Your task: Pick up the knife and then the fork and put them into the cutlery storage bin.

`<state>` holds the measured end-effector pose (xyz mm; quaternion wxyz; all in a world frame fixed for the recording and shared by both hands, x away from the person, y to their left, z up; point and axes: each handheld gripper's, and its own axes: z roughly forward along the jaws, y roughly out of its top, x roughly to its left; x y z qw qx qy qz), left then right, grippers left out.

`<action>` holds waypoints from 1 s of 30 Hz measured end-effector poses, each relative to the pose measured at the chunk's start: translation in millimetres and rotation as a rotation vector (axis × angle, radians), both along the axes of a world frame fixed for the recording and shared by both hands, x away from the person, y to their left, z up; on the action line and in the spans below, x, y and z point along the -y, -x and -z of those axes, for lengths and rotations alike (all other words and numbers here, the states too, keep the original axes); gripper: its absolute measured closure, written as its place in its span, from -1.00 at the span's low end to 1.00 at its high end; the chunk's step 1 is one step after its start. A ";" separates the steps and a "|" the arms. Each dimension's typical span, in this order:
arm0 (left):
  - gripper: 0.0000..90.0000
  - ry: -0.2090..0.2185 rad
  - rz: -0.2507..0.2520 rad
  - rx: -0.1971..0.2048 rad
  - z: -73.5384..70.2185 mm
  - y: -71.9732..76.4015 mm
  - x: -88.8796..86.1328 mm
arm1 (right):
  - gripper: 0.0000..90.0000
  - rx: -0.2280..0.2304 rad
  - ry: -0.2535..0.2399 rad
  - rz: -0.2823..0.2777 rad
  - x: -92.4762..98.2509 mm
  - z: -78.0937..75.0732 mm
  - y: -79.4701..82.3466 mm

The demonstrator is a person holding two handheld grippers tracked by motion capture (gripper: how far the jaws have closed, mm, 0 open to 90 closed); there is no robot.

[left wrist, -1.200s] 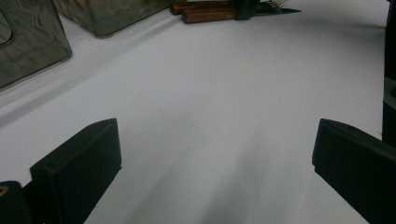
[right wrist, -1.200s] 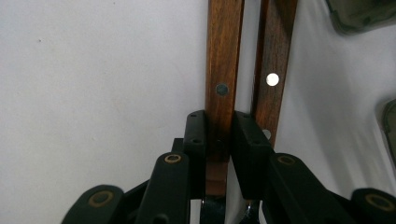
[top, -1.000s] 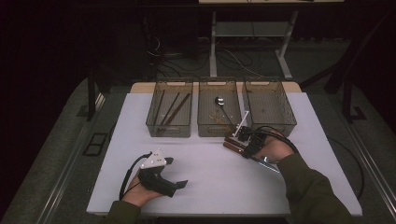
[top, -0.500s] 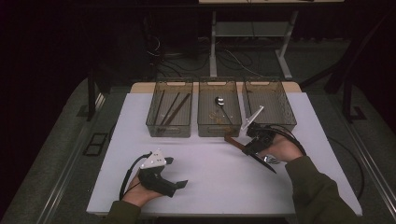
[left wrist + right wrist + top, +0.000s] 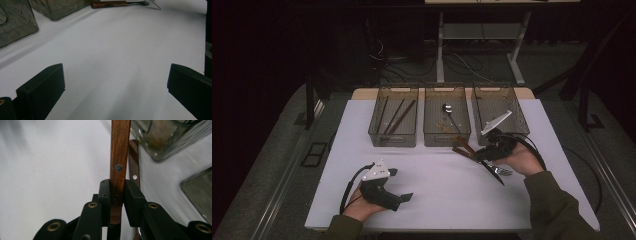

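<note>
The right hand-held gripper (image 5: 488, 150) is clamped on a wooden-handled utensil (image 5: 120, 157), and in the right gripper view both black pads press flat against the brown handle, which runs straight out ahead of the jaws with a rivet showing partway along. Just beyond it, on the far side of that handle, a second wooden handle (image 5: 133, 167) lies on the white tabletop (image 5: 437, 175). From the high view, the gripper sits just in front of the right-hand bin (image 5: 501, 107), with the brown handle poking out to its left toward the middle bin (image 5: 447, 120), and a fork (image 5: 501, 171) with its metal tines lies right beside the hand. Which piece is lifted clear of the surface, I can't tell from here.

Over on the other side, the left hand-held gripper (image 5: 404, 197) rests low on the tabletop, jaws spread wide with nothing but bare white surface between them. Well ahead of those jaws, the left gripper view catches a wooden handle and fork tines near the bins. The left-hand bin (image 5: 393, 120) holds dark sticks.
</note>
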<state>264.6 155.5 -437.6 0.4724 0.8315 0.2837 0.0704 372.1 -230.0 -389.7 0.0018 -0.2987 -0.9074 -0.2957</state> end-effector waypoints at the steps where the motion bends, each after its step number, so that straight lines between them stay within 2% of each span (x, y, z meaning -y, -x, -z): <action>1: -1.00 0.000 -0.001 0.000 0.0 0.0 -0.1 | 0.70 0.010 -0.016 0.006 2.2 -0.8 0.0; 11: -1.00 0.001 0.001 0.003 -0.6 0.2 -0.2 | 0.70 0.067 -0.184 0.100 19.1 -4.4 1.6; 15: -1.00 0.007 0.000 0.005 -0.8 0.9 0.3 | 0.70 0.104 -0.244 0.136 25.7 -6.3 2.6; 21: -1.00 0.009 0.002 0.010 -1.9 1.5 -0.4 | 0.70 0.154 -0.319 0.159 34.7 -12.4 5.6; 30: -1.00 0.007 0.008 0.015 -2.4 0.8 -1.2 | 0.70 0.284 -0.404 0.211 45.3 -24.1 11.8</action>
